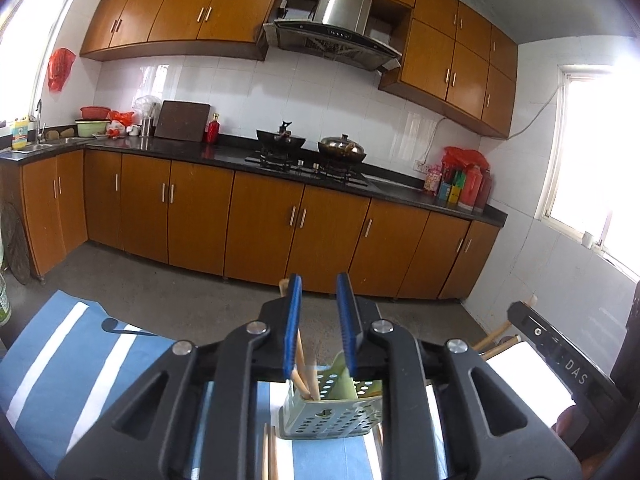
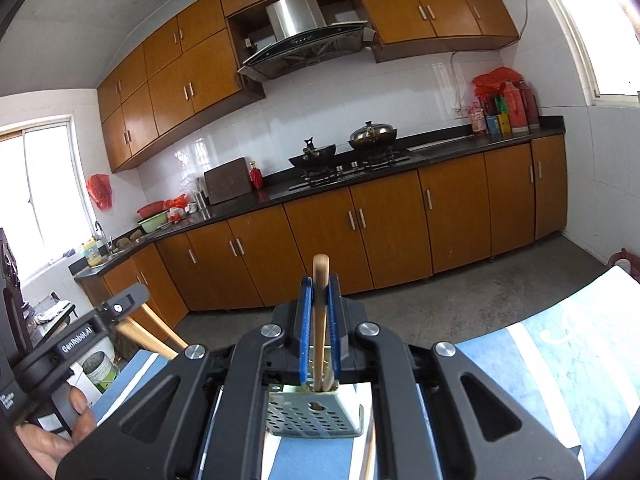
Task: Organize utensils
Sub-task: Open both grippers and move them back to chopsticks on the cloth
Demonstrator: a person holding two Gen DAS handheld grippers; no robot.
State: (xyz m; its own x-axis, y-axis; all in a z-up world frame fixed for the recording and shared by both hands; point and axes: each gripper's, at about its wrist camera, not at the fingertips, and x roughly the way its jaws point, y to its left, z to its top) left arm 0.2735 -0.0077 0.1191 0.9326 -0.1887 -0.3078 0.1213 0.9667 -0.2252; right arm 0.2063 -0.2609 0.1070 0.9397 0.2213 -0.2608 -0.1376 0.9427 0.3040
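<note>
Here the right tool (image 2: 320,296) pinches a chopstick (image 2: 320,320) over the holder (image 2: 312,416); the left tool (image 1: 319,300) is spread.

Wooden cabinets (image 1: 264,216), white-tiled wall (image 1: 280,92)

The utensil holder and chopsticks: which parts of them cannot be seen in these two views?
- Utensil holder: left wrist view, its sides and base are covered by the left gripper.
- Chopstick: right wrist view, its lower end is hidden inside the holder.
- Loose chopsticks: cut off by the bottom edge.
</note>
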